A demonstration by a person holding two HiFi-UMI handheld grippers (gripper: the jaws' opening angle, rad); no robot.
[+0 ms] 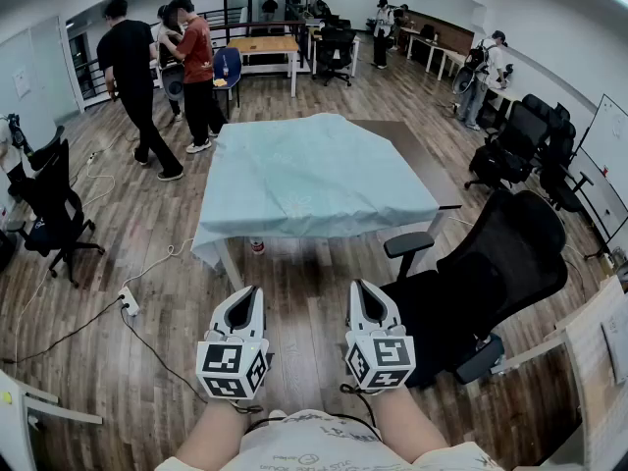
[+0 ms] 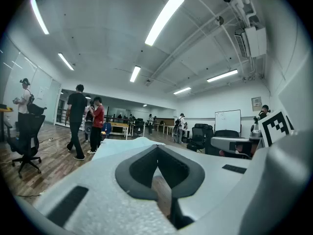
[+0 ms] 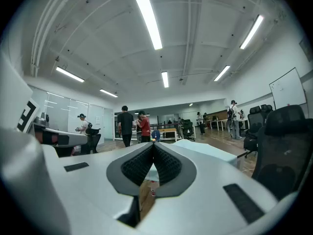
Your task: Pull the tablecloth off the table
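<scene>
A pale teal tablecloth [image 1: 314, 175] covers most of a table, and its near edge hangs over the front. A strip of bare dark tabletop [image 1: 424, 160] shows along the right side. My left gripper [image 1: 252, 290] and right gripper [image 1: 359, 287] are side by side over the wooden floor, well short of the table's front edge. Both are shut with nothing between the jaws. In the left gripper view the left gripper [image 2: 157, 147] points at the cloth [image 2: 120, 145]. In the right gripper view the right gripper [image 3: 153, 145] has the cloth [image 3: 205, 150] ahead and to its right.
A black office chair [image 1: 491, 283] stands close at my right, beside the table's front corner. Another black chair [image 1: 54, 209] is at the left. A power strip [image 1: 129, 302] with cables lies on the floor. People [image 1: 137, 77] stand behind the table. A white desk [image 1: 599, 351] is at far right.
</scene>
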